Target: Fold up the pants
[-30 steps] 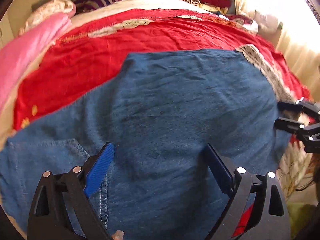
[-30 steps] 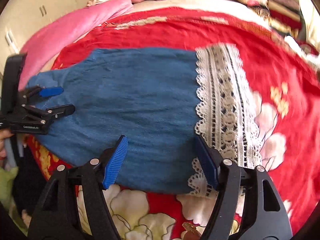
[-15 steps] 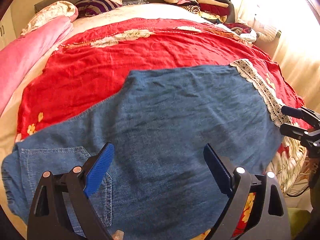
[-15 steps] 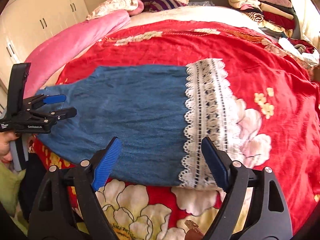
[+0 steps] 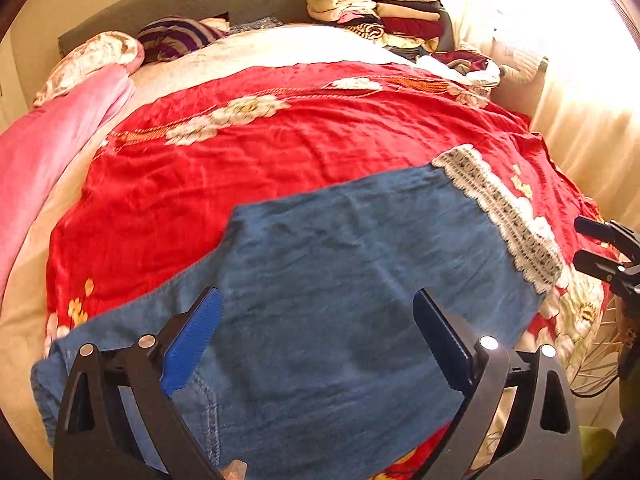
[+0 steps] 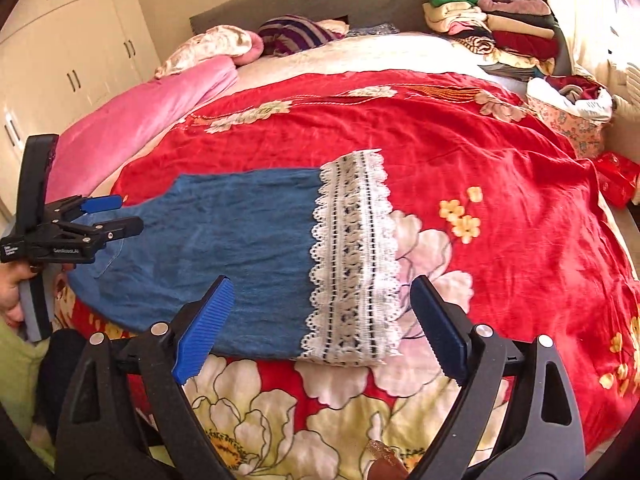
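Blue denim pants (image 5: 340, 280) lie flat on the red floral bedspread (image 5: 280, 152), with a white lace cuff (image 5: 504, 220) at the right end. In the right wrist view the pants (image 6: 224, 240) and lace cuff (image 6: 352, 256) lie ahead. My left gripper (image 5: 316, 340) is open and empty, above the waist end near a back pocket. It also shows in the right wrist view (image 6: 116, 216) at the pants' left end. My right gripper (image 6: 320, 320) is open and empty, just before the lace cuff. It also shows in the left wrist view (image 5: 588, 244), right of the cuff.
A pink blanket (image 6: 140, 120) lies along the bed's left side. A stack of folded clothes (image 6: 492, 20) sits at the head of the bed on the right. A striped pillow (image 6: 296, 36) lies by the grey headboard. White cupboards (image 6: 60, 52) stand on the left.
Both grippers have pulled back and up from the pants, so more of the bed shows. The pants lie flat and have not moved.
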A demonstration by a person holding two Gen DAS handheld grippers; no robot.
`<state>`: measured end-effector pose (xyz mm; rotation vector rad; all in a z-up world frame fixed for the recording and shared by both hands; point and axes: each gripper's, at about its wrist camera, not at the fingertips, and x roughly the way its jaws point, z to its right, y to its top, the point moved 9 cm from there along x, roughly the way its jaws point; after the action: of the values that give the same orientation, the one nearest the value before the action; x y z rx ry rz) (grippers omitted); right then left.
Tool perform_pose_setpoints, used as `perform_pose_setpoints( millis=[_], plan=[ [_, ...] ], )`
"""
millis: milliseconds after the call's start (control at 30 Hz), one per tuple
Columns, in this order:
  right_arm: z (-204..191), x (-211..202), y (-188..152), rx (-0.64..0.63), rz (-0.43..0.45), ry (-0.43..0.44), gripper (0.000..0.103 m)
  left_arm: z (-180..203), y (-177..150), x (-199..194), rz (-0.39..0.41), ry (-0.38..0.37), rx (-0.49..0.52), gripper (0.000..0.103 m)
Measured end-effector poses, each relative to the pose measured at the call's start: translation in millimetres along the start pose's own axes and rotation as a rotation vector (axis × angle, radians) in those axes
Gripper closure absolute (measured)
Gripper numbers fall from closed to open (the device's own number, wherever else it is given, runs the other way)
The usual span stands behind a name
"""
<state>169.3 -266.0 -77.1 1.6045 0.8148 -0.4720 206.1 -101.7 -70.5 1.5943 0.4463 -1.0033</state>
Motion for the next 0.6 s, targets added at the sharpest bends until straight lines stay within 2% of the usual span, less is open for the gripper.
perform_pose_setpoints(
  millis=[300, 600],
  plan=[
    [23.5, 0.3, -2.0, 0.042, 0.000, -0.039, 0.019, 32.1, 38.8, 15.8, 0.016, -0.044, 0.066, 0.006],
    [31.0, 20.3, -9.9, 0.066, -0.036, -0.025, 0.018, 68.3, 71.9, 59.5, -0.004, -0.094, 0.121, 0.006]
  ],
)
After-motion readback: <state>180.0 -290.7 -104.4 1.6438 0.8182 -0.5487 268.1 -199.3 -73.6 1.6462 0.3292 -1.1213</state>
